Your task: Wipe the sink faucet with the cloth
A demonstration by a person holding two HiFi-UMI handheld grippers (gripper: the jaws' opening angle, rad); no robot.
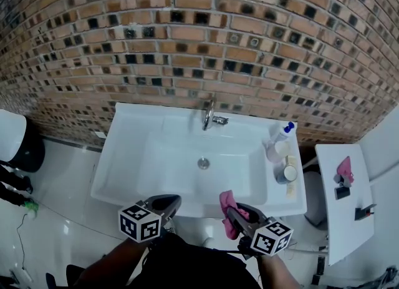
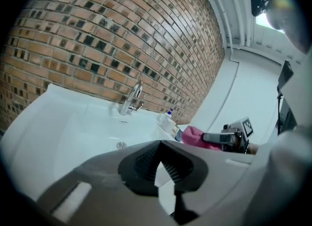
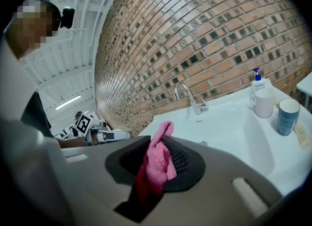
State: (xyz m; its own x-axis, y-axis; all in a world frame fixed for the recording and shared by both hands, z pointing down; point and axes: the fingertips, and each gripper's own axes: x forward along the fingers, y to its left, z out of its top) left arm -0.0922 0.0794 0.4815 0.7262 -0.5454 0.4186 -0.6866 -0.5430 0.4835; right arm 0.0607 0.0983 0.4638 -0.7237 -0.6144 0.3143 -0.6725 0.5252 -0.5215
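A chrome faucet (image 1: 209,117) stands at the back of a white sink (image 1: 131,156) set against a brick wall. My right gripper (image 1: 232,211) hovers over the sink's front rim, shut on a pink cloth (image 1: 227,203); in the right gripper view the cloth (image 3: 158,164) bunches between the jaws, with the faucet (image 3: 187,95) far ahead. My left gripper (image 1: 169,204) sits by the front rim to the left, shut with nothing in it. From the left gripper view the faucet (image 2: 132,98) is ahead, and the right gripper (image 2: 214,137) with its cloth (image 2: 195,136) is at the right.
A soap bottle (image 1: 280,133) and two cups (image 1: 278,150) (image 1: 288,173) stand on the sink's right ledge. A white side table (image 1: 333,231) at the right carries another pink cloth (image 1: 345,169). A black and white bin (image 1: 19,144) stands on the floor at the left.
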